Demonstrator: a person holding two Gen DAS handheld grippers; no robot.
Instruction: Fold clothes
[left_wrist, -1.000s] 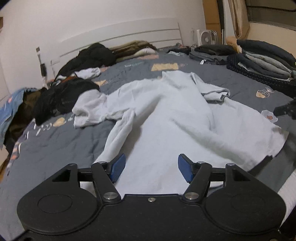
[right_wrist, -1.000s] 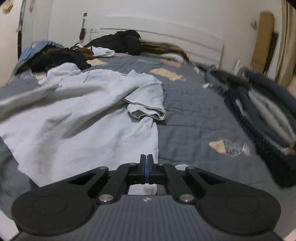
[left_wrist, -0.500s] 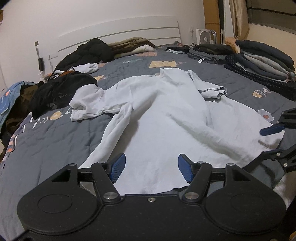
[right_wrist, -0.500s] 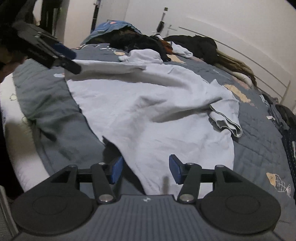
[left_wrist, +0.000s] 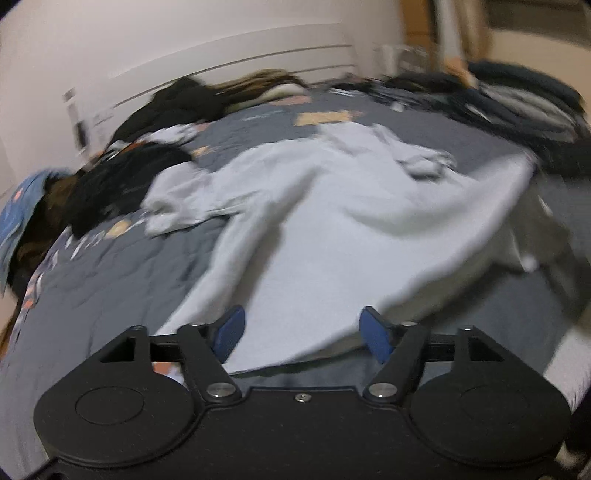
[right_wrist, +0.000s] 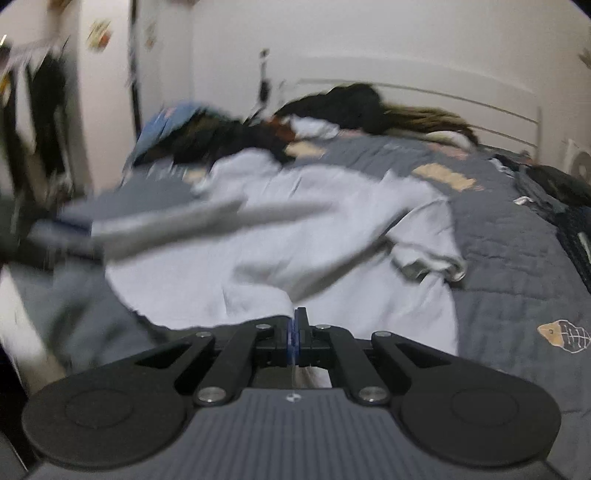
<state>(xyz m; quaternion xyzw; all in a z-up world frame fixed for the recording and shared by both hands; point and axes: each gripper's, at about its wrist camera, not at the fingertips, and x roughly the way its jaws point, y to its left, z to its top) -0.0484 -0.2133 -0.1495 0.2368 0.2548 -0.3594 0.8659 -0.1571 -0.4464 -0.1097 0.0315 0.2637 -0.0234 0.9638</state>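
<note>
A pale blue long-sleeved top (left_wrist: 332, 229) lies spread on the grey bedspread (left_wrist: 110, 288), its hem toward me. My left gripper (left_wrist: 301, 332) is open, its blue pads on either side of the hem's near edge, not closed on it. My right gripper (right_wrist: 295, 332) is shut on the hem of the same top (right_wrist: 295, 229) and holds that corner lifted off the bed; in the left wrist view the right side of the hem (left_wrist: 509, 192) rises up. Both views are blurred by motion.
Dark clothes (left_wrist: 122, 184) are heaped at the left of the bed and near the white headboard (left_wrist: 240, 66). A stack of folded dark clothes (left_wrist: 517, 99) stands at the far right. A blue garment (right_wrist: 170, 122) lies at the far left.
My right gripper has shut on the top's hem and lifted it; half a second ago it was open. The left gripper stays open and has moved slightly; the view has swung.
</note>
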